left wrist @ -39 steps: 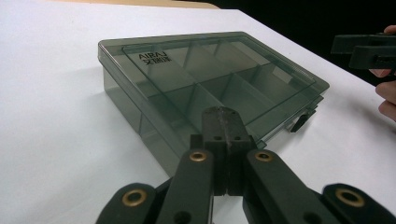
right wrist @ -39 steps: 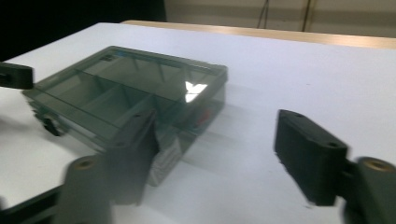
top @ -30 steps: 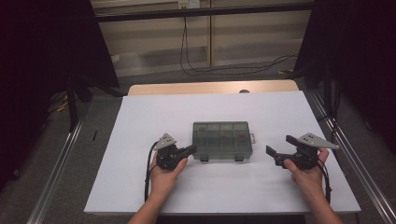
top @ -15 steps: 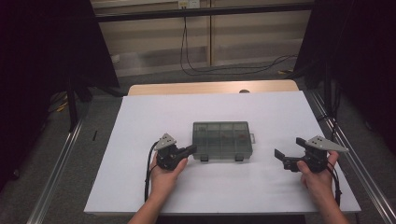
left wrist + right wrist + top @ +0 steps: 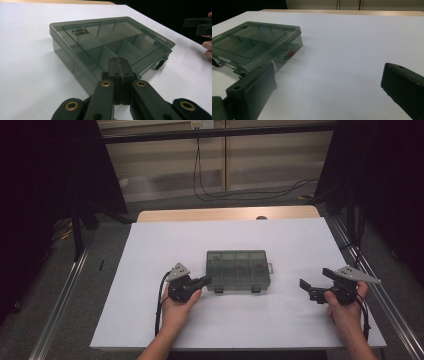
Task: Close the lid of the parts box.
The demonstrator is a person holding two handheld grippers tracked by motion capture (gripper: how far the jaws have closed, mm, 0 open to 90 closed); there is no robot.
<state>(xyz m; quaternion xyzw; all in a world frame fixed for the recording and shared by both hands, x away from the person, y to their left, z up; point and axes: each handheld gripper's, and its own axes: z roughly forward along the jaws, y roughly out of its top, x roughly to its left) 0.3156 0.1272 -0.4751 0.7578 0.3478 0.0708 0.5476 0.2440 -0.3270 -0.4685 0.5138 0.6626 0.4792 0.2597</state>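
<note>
High view places the smoke-grey translucent plastic compartment box (image 5: 238,270) flat on the white counter (image 5: 150,245), about midway between the counter's left and right edges and nearer its front edge than its far one, lid down, long axis running left to right. Two small dark latches sit on the long side facing the front edge. The left gripper (image 5: 204,281) lies just beside the box's front left corner, jaws pressed together with nothing between them; the left gripper view confirms the closed tips (image 5: 119,65) at that corner, though actual contact cannot be settled. The right gripper (image 5: 314,282) rests well apart from the box, near the counter's right edge, jaws spread and pointing leftward toward the box's short right end; the right gripper view shows the box (image 5: 257,45) off to the left of the gap between the jaws, not between them. Small reddish items show dimly through the lid. Assessment: the left hand is clearly the nearer and is placed to steady the box, while the right must cross bare counter leftward, along the box's long axis, before its open jaws reach the near end or latches.
</note>
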